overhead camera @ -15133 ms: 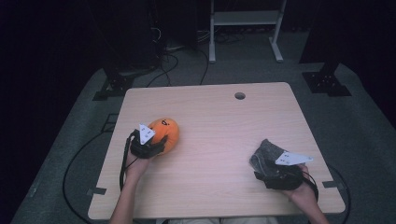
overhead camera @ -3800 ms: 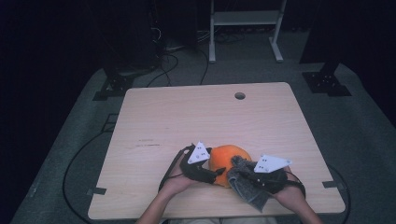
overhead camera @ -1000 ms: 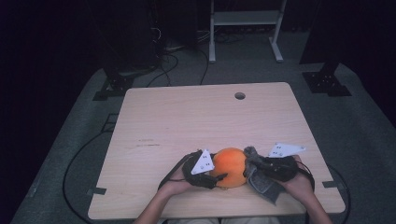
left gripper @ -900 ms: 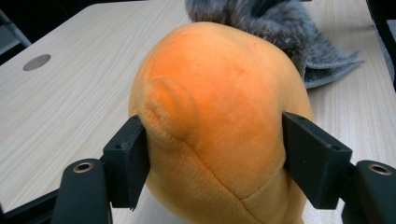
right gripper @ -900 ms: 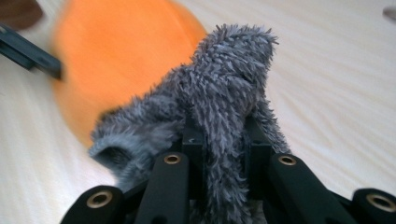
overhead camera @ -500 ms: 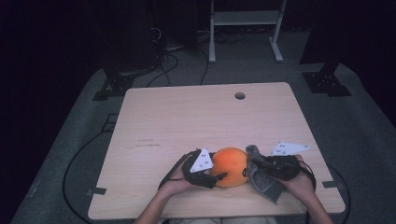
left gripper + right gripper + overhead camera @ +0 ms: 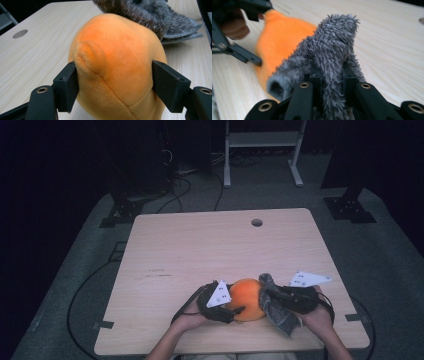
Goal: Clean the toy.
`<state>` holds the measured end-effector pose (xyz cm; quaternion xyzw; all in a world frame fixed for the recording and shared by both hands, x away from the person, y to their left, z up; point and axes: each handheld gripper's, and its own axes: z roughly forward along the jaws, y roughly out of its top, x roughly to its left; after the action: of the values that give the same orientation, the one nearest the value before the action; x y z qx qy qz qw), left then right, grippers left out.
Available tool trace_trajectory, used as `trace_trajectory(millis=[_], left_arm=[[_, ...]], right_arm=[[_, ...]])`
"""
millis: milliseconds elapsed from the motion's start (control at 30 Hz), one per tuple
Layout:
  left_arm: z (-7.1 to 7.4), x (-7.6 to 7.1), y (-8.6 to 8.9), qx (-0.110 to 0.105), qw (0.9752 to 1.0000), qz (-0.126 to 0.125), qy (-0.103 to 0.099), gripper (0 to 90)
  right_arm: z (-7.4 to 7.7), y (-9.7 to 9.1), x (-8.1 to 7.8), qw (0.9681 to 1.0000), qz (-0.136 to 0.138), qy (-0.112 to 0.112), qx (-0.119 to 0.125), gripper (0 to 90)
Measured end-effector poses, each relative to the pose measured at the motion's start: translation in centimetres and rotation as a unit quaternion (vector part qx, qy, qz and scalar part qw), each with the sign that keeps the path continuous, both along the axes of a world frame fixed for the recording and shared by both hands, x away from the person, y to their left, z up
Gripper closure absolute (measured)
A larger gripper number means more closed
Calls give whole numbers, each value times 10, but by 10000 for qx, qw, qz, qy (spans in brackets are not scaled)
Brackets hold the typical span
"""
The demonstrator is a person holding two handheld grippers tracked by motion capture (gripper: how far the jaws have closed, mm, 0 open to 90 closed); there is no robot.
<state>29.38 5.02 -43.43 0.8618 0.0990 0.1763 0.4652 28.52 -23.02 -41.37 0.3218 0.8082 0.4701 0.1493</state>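
An orange plush ball (image 7: 247, 297) rests on the table near its front edge. My left gripper (image 7: 235, 312) comes in from the left and is shut on it. In the left gripper view both pads dent the orange plush (image 7: 117, 65); the jaws have just been opening slightly with the plush still between them. My right gripper (image 7: 272, 295) is shut on a grey furry cloth (image 7: 277, 312) and holds it against the ball's right side. In the right gripper view the grey cloth (image 7: 332, 47) stands up between the jaws, with the orange plush (image 7: 279, 37) behind it.
The wooden table (image 7: 200, 245) has a round cable hole (image 7: 256, 222) near its far edge. A white shelf frame (image 7: 262, 150) and dark stands sit on the floor beyond the table. Cables trail off the table's left side.
Long before, the orange plush was at the left and the grey cloth at the right; now both meet at the front centre. Over the last second nothing visibly shifts.
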Motion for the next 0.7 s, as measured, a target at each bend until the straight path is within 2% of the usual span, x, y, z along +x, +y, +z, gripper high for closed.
trace_trajectory(millis=[33,67,100,133,167,200,233,267,300,333,367,400,467,500,533,567,600,633,667,700], left_arm=[[1,-1,-2,9,10000,-27,-31,269],[1,-3,-3,6,10000,-60,-37,267],[1,-3,-3,6,10000,-60,-37,263],[2,-3,-3,11,10000,-85,-35,258],[3,-3,-2,-1,9999,-107,1,258],[5,1,0,-115,9998,-45,174,215],[6,3,2,-198,9993,-7,331,194],[6,3,2,-198,9993,-7,331,178],[5,10,5,-467,9952,100,852,174],[5,10,5,-467,9952,100,852,179],[3,11,6,-505,9939,110,976,179],[1,11,7,-505,9949,110,868,235],[1,9,4,-455,9960,147,761,276],[2,7,2,-382,9970,143,664,286],[2,6,1,-352,9975,104,607,292],[2,6,1,-352,9975,104,607,296],[3,1,-3,-278,9985,-28,461,299],[3,1,-3,-278,9985,-28,461,300],[4,-1,-4,-180,9991,-59,379,300],[4,-2,-4,-130,9993,-54,342,302]], right_arm=[[10,7,-8,9988,305,-149,352,750],[12,11,-10,9983,399,-166,403,750],[12,11,-10,9983,399,-166,403,750],[11,22,-11,9985,476,-240,86,750],[11,22,-11,9985,476,-240,86,750],[4,25,-8,9987,479,-194,-30,752],[3,23,-8,9987,487,-157,18,752],[3,23,-8,9987,487,-157,18,752],[3,21,-8,9987,484,-108,78,750],[3,21,-8,9987,484,-108,78,750],[2,20,-8,9986,504,-85,103,750],[2,17,-8,9987,498,-62,94,750],[4,16,-7,9992,395,-45,93,754],[7,16,-9,9993,320,-135,143,756],[13,21,-14,9985,400,-297,207,756],[13,21,-14,9985,400,-297,207,756],[21,34,-22,9969,575,-539,49,755],[21,34,-22,9969,575,-539,49,755],[21,39,-24,9967,600,-540,-37,755],[19,44,-23,9962,612,-579,-221,754]])
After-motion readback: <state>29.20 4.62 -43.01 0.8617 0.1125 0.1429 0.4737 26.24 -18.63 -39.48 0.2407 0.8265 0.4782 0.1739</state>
